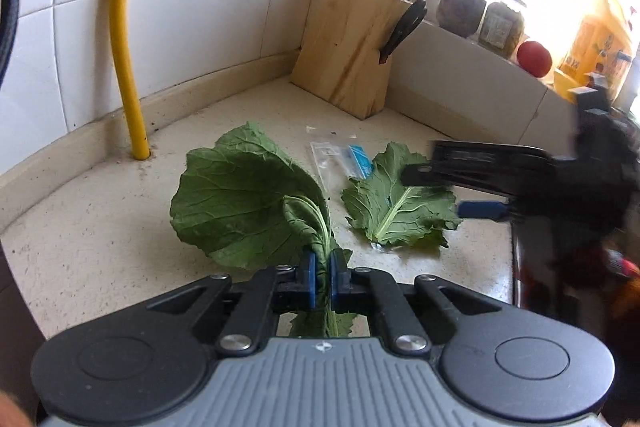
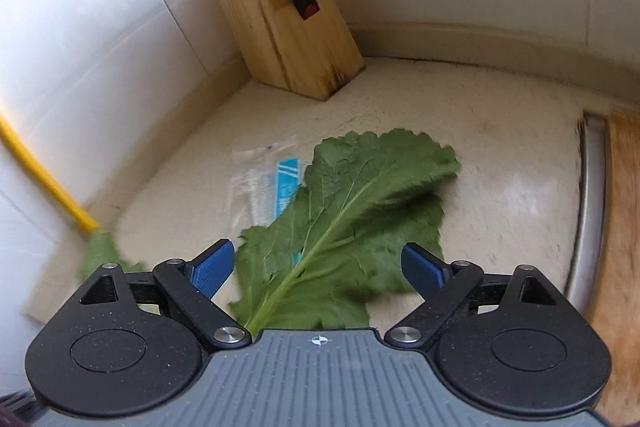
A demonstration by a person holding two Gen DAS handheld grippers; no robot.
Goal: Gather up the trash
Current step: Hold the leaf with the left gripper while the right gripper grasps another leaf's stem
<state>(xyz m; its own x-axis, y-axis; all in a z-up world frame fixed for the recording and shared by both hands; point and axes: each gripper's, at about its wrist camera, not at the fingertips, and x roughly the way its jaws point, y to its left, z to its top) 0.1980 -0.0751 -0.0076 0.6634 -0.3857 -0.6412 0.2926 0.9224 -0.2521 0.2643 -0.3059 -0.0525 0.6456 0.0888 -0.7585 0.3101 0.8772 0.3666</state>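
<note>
Jaws of the left gripper [image 1: 323, 277] pinch the stalk of a large green leaf [image 1: 244, 199] over the countertop [image 1: 80, 239]. The right gripper [image 2: 318, 267], jaws spread, hovers above a second leaf [image 2: 344, 223] lying beside a clear plastic wrapper [image 2: 260, 179], toward the knife block [image 2: 280, 27] corner.

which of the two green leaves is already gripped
The larger leaf, nearest the yellow pipe: the left gripper is shut on its stem. The smaller leaf lies loose on the counter, overlapping the plastic wrapper, below the open right gripper.

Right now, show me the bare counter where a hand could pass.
Bare counter runs left of the held leaf, toward the yellow pipe. Another patch lies between the knife block and the sink rim. The middle is crowded: flat leaf overlapping the plastic wrapper.
</note>
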